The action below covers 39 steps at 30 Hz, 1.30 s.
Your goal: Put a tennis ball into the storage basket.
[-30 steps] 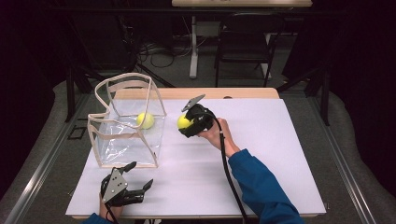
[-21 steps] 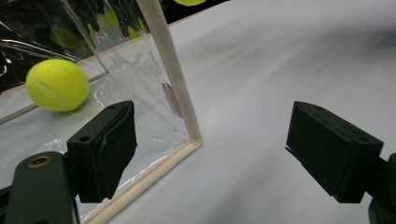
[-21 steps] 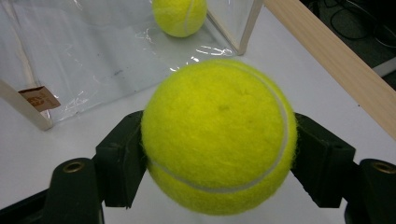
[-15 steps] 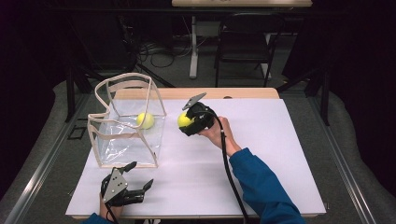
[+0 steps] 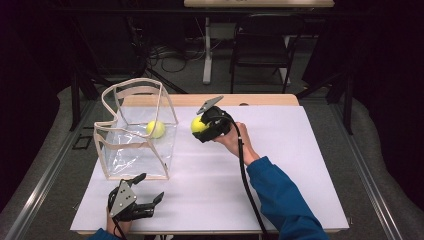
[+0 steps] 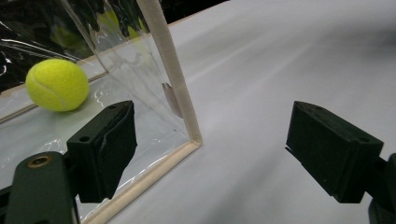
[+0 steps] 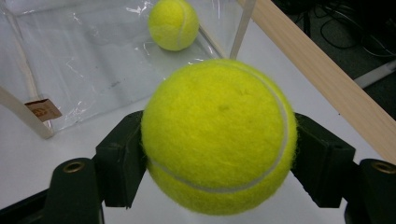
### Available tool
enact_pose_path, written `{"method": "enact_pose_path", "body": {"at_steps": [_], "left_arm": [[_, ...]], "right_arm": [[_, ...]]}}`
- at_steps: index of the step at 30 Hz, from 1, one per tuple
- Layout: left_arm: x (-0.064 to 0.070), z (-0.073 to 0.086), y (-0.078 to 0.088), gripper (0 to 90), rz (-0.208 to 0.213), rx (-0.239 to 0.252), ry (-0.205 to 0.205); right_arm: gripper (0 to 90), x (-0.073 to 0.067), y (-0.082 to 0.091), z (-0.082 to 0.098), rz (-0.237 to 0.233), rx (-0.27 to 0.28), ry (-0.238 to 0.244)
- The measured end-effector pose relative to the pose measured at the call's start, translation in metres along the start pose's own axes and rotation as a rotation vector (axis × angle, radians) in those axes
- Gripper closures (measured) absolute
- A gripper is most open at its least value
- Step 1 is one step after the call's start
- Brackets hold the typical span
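1. The left gripper (image 5: 145,199) rests low on the white table (image 5: 300,150), near its front edge, just in front of the clear bag (image 5: 135,132). Its jaws stand wide apart with nothing between them; in the left gripper view they frame the bag's near bottom corner (image 6: 194,137).
2. The clear bag, trimmed in cream edging, stands upright on the left part of the table with its top open. One tennis ball (image 5: 155,129) lies inside on the bag's floor, toward the far side.
3. The right gripper (image 5: 202,127) is held just to the right of the bag, above the table. Its jaws are clamped on a second tennis ball (image 5: 199,124), one pad on each side, as the right gripper view shows (image 7: 219,135).
4. A blue sleeve (image 5: 285,200) covers the right forearm.
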State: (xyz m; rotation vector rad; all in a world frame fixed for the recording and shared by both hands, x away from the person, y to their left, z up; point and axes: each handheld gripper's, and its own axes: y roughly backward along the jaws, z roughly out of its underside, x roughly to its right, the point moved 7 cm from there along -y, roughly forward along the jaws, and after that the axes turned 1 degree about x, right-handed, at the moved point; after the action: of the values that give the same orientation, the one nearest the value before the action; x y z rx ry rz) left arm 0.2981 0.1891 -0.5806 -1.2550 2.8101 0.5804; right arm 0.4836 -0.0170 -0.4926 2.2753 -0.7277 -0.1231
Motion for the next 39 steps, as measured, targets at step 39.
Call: {"method": "enact_pose_path", "body": {"at_steps": [39], "left_arm": [[0.0,0.0,-0.001,15.9,0.002,0.001,0.004]], "right_arm": [[26.4,0.005,0.025,-0.025,0.012,0.057,0.011]]}}
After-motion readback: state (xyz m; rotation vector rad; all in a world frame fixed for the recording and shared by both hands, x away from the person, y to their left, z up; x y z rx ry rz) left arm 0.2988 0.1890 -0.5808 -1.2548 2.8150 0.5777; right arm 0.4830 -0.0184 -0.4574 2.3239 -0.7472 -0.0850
